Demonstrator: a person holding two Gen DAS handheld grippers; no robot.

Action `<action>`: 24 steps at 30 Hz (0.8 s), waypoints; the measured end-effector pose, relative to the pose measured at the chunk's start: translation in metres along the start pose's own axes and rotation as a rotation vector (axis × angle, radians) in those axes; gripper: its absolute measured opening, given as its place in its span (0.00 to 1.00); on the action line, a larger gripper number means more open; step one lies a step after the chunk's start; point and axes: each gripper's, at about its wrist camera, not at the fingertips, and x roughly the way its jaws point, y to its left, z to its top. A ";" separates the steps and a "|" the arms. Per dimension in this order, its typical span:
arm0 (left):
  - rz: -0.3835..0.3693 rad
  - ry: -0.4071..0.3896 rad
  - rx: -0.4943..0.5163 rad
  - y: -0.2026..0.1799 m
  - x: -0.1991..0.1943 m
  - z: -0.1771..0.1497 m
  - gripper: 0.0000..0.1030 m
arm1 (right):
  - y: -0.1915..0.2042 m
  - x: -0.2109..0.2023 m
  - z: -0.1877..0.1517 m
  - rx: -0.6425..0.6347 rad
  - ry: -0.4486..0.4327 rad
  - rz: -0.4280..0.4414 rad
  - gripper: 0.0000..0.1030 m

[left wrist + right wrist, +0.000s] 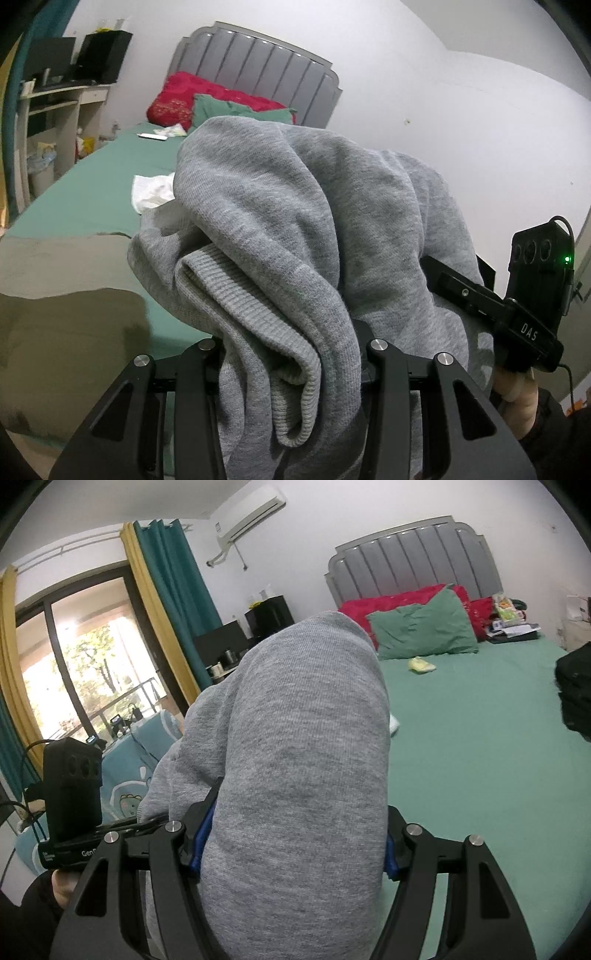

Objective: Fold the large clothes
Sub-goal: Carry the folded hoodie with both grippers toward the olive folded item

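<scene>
A grey knit sweatshirt (295, 229) is bunched over my left gripper (291, 354), which is shut on its ribbed hem and holds it above the green bed (92, 192). In the right wrist view the same grey sweatshirt (303, 760) drapes over my right gripper (295, 845), which is shut on the fabric; its blue pads (201, 834) press the cloth. Both grippers' fingertips are hidden by the fabric. My right gripper (491, 306) also shows at the right of the left wrist view, and my left gripper (96, 845) shows at the left of the right wrist view.
The bed has a grey headboard (417, 557), red pillows (184, 96) and a green pillow (424, 631). A white cloth (151, 192) lies on the sheet. A black bag (576, 690) sits at the bed's right edge. A desk (55, 107) stands by the left wall.
</scene>
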 end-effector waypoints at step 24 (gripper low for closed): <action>0.219 -0.051 -0.060 0.150 -0.075 0.019 0.42 | 0.088 0.152 -0.005 -0.018 0.081 0.207 0.67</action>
